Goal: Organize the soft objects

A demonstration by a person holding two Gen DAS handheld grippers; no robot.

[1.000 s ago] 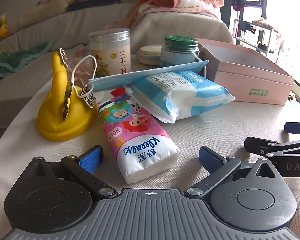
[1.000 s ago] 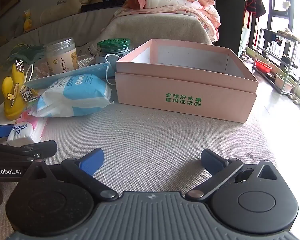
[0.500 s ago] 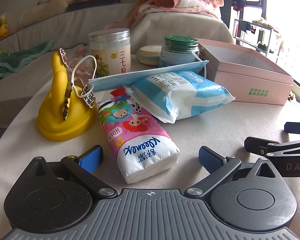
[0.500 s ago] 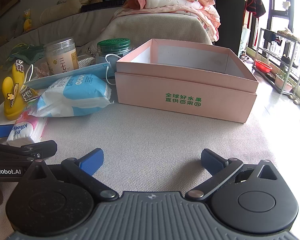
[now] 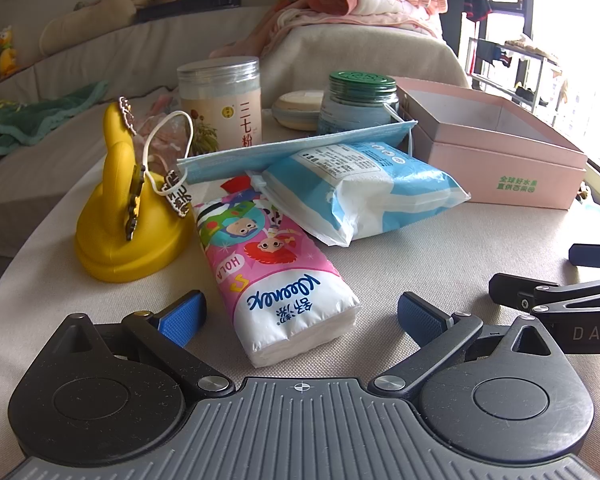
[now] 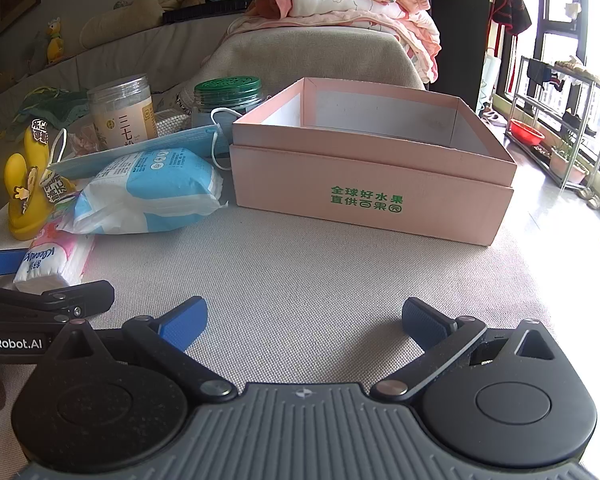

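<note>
Surface: beige woven cloth over a rounded table (image 6: 308, 264), light, flat, a bit grainy. Landmark = pink box (image 6: 374, 184), open top, green print on its front wall, nothing visible inside from the right wrist view.

Left gripper (image 5: 300, 316): jaws spread wide, holding nothing, low over the cloth. The near end of the Kleenex pack (image 5: 276, 276) lies between its fingertips, not touching either pad.

Right gripper (image 6: 304, 320): also wide open and empty, over bare cloth in front of the pink box, well short of it.

Soft items, all left of the pink box:
- blue-white wipes pack (image 5: 364, 190), just beside the box, lying partly on the Kleenex pack
- blue face mask (image 5: 296, 150) draped over the wipes pack, ear loop hanging toward the box
- Kleenex pack furthest from the box, next to a yellow duck-shaped toy (image 5: 120, 216)

Behind those, left of the box: clear jar (image 5: 220, 100), green-lid jar (image 5: 360, 100).

Room: beige sofa (image 6: 148, 52) behind the box, folded pink blankets (image 6: 360, 4) on its arm, green cloth on the seat. Window and metal rack (image 6: 560, 120) right of the box, bright backlight.
</note>
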